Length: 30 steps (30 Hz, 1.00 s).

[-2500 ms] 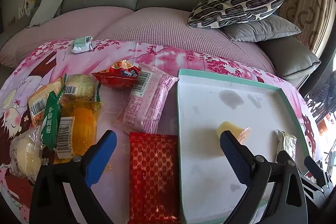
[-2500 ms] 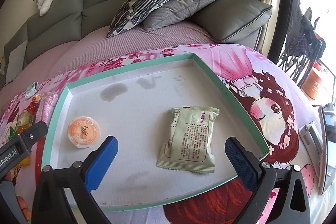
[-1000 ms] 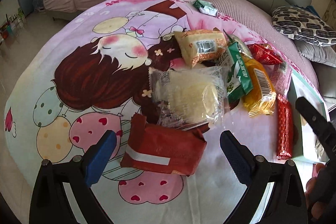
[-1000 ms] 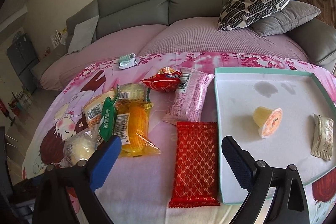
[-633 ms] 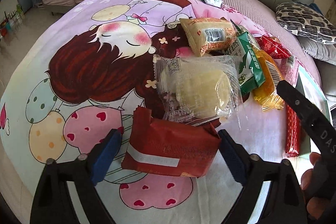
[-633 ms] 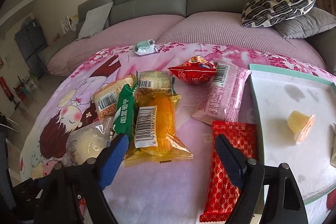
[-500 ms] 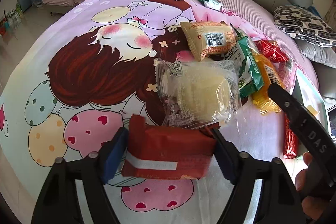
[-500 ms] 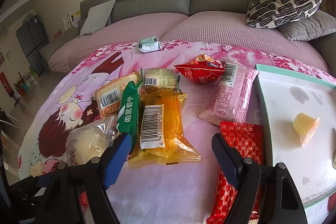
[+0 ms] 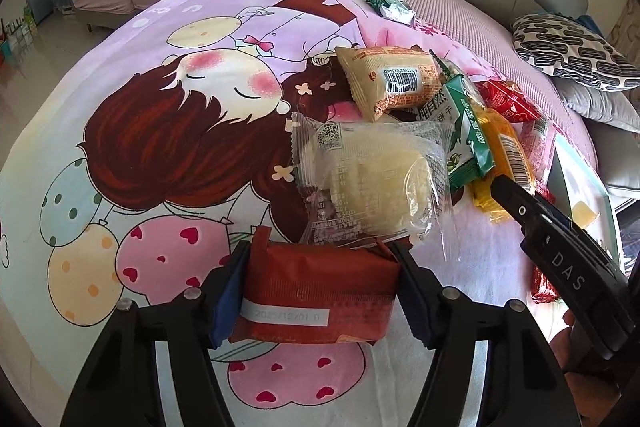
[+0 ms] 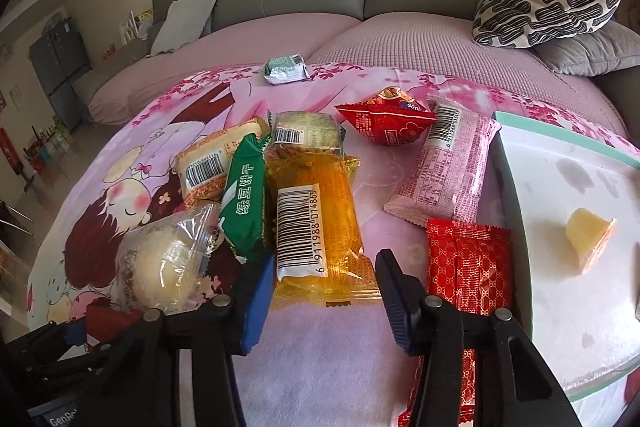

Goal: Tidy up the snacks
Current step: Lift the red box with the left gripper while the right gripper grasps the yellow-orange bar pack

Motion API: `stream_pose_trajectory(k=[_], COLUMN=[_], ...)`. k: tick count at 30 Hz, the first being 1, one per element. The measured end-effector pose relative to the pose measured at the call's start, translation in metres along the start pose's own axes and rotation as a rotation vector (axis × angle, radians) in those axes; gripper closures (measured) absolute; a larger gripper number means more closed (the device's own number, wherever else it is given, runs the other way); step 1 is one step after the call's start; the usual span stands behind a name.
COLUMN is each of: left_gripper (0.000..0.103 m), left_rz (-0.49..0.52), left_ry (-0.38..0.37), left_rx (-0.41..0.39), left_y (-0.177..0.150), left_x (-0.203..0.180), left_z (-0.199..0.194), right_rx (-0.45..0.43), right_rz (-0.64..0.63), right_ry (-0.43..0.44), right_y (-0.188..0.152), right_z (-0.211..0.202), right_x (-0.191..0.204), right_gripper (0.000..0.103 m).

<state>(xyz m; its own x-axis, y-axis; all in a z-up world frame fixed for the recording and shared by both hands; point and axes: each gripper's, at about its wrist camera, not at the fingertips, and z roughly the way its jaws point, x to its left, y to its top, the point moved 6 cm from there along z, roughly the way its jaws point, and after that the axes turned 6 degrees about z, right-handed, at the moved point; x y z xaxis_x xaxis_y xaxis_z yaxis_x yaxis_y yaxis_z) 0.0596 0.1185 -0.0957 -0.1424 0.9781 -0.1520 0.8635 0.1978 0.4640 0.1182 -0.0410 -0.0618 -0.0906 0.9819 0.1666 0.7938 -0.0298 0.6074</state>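
My left gripper (image 9: 320,291) is shut on a dark red snack packet (image 9: 316,295) at the near edge of the pink cartoon cloth. Just beyond it lies a clear-wrapped pale bun (image 9: 372,179). My right gripper (image 10: 320,301) stands open around the near end of an orange barcode packet (image 10: 316,227), with no grip on it. Beside that packet lie a green biscuit packet (image 10: 244,199), the bun (image 10: 164,267), a pink packet (image 10: 444,171) and a red patterned packet (image 10: 468,267). The teal-rimmed white tray (image 10: 516,227) on the right holds a jelly cup (image 10: 588,239).
A tan bread packet (image 9: 390,79), a red pouch (image 10: 386,125) and a small green-white packet (image 10: 286,67) lie farther back. The grey sofa with a patterned pillow (image 10: 548,7) stands behind. The right gripper's body (image 9: 560,267) crosses the left wrist view at the right.
My left gripper swung from the tray to the left end of the cloth and shut on the dark red packet. My right gripper moved left from the tray and narrowed around the orange packet.
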Motion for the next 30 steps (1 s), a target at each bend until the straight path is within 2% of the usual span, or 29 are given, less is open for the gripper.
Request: stream_pose_trajectory(k=[9,14,19,25,30], left_gripper=[0.035,0.035,0.035,0.035,0.035], left_rz=[0.006,0.010,0.022,0.064,0.131], left_ry=[-0.016,-0.007,0.007,0.010,-0.018], left_rx=[-0.031,-0.079,-0.132,-0.179,-0.208], left_y=[0.001,0.008,0.017,0.035,0.051], left_x=[-0.004,-0.007,-0.014,-0.036,-0.073], left_z=[-0.015,-0.031,-0.049,-0.062,-0.069], right_rx=[0.011,0.011,-0.028,-0.082,-0.131], right_rz=[0.008,0.027,0.045,0.090,0.146], right_ry=[0.010,0.028,0.047,0.065,0.063], right_y=[-0.009,-0.014,-0.009,0.004,0.015], right_z=[-0.019,-0.031,-0.047,-0.064,-0.076], right_x=[-0.007,-0.013,-0.021,-0.035,-0.057], right_gripper=[0.056,0.057,0.058,0.058,0.058])
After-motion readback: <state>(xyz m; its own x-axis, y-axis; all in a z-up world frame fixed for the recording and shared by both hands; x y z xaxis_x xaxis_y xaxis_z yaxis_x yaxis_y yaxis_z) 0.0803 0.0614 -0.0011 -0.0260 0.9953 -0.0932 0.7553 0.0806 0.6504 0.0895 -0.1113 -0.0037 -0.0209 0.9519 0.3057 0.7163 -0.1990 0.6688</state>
